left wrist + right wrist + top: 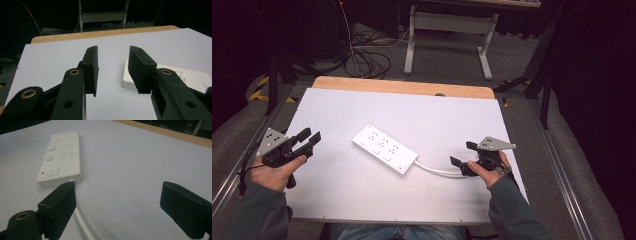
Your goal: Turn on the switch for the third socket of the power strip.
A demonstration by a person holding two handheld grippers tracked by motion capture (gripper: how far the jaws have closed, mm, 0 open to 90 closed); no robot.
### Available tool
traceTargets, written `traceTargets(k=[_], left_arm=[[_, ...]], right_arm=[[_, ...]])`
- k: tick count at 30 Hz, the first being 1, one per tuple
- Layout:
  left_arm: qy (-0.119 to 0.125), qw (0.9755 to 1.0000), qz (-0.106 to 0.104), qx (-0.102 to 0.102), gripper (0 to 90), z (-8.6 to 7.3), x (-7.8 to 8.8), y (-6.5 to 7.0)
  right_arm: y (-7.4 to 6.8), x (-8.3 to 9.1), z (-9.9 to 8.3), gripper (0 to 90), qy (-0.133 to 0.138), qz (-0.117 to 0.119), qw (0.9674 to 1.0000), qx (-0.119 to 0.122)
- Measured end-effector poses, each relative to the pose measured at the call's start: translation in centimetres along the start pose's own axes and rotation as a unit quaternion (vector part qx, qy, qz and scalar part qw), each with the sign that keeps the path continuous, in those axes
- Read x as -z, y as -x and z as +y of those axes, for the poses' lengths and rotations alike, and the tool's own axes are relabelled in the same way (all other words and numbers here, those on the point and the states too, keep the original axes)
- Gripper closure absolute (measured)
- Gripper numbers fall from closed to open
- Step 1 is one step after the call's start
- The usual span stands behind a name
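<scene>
We note a white power strip (384, 149) lying flat and diagonal mid-worktop (362, 195), sockets up, switch at its near-right end; its white cord (439, 170) trails right along the surface.

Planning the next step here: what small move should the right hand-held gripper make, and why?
Probably ease the right hand-held gripper down over the white cable. Its jaws stand open and empty, and the cable runs from the power strip right beneath them.
</scene>
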State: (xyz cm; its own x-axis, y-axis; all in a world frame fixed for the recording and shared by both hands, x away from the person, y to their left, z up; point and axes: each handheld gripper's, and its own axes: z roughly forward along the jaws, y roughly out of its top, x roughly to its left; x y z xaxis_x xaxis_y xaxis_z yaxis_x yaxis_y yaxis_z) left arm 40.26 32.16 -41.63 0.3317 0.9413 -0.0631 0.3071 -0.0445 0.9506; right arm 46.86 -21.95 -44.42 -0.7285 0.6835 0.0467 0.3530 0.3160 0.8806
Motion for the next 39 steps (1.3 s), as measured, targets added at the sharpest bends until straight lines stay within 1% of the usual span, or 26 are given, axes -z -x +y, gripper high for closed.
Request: traceTargets(k=[5, 9, 11, 16, 17, 23, 25, 26, 29, 34, 36, 39], left_arm=[[-0.002, 1.0, 0.005, 0.006, 48.7, -0.05, 0.18, -0.25], [-0.002, 0.9999, 0.007, 0.01, 42.3, -0.04, 0.18, -0.28], [-0.003, 0.9999, 0.008, 0.009, 39.9, 0.0, 0.18, -0.31], [-0.005, 0.9999, 0.007, 0.014, 34.4, 0.0, 0.13, -0.37], [-0.004, 0.9999, 0.007, 0.015, 33.3, 0.01, 0.13, -0.35], [-0.005, 0.9997, 0.012, 0.021, 22.4, 0.05, 0.11, -0.34], [-0.006, 0.9997, 0.008, 0.022, 22.2, 0.07, 0.1, -0.41], [-0.008, 0.9997, 0.01, 0.022, 21.6, 0.08, 0.12, -0.38], [-0.004, 0.9997, 0.012, 0.022, 17.2, 0.1, 0.08, -0.26], [-0.005, 0.9996, 0.004, 0.026, 7.0, 0.12, 0.02, -0.2], [-0.005, 0.9997, 0.0, 0.025, 5.3, 0.14, 0.01, -0.16], [-0.005, 0.9997, 0.001, 0.025, 3.6, 0.15, 0.0, -0.2]], right_arm=[[0.02, -0.03, 0.0, 14.0, 0.0, 0.0, 1.0, 0.0], [0.03, -0.03, 0.0, 14.0, 0.0, 0.001, 1.0, -0.001], [0.04, -0.05, 0.0, 14.0, 0.0, 0.0, 1.0, -0.001], [0.05, -0.09, -0.01, 14.0, -0.001, 0.0, 1.0, 0.001], [0.01, -0.07, 0.0, 14.0, -0.001, 0.001, 1.0, -0.002], [0.06, -0.05, -0.01, 14.0, 0.0, 0.0, 1.0, -0.001], [0.04, -0.05, 0.0, 14.0, 0.0, 0.0, 1.0, 0.0], [0.04, -0.05, 0.0, 14.0, 0.0, 0.0, 1.0, 0.0], [0.04, -0.05, -0.01, 14.0, 0.0, 0.0, 1.0, -0.001], [0.04, -0.11, -0.03, 14.0, -0.002, 0.001, 1.0, -0.001], [0.08, -0.1, -0.04, 14.0, -0.002, 0.001, 1.0, 0.001], [0.07, -0.09, -0.02, 14.0, -0.001, 0.001, 1.0, -0.001]])
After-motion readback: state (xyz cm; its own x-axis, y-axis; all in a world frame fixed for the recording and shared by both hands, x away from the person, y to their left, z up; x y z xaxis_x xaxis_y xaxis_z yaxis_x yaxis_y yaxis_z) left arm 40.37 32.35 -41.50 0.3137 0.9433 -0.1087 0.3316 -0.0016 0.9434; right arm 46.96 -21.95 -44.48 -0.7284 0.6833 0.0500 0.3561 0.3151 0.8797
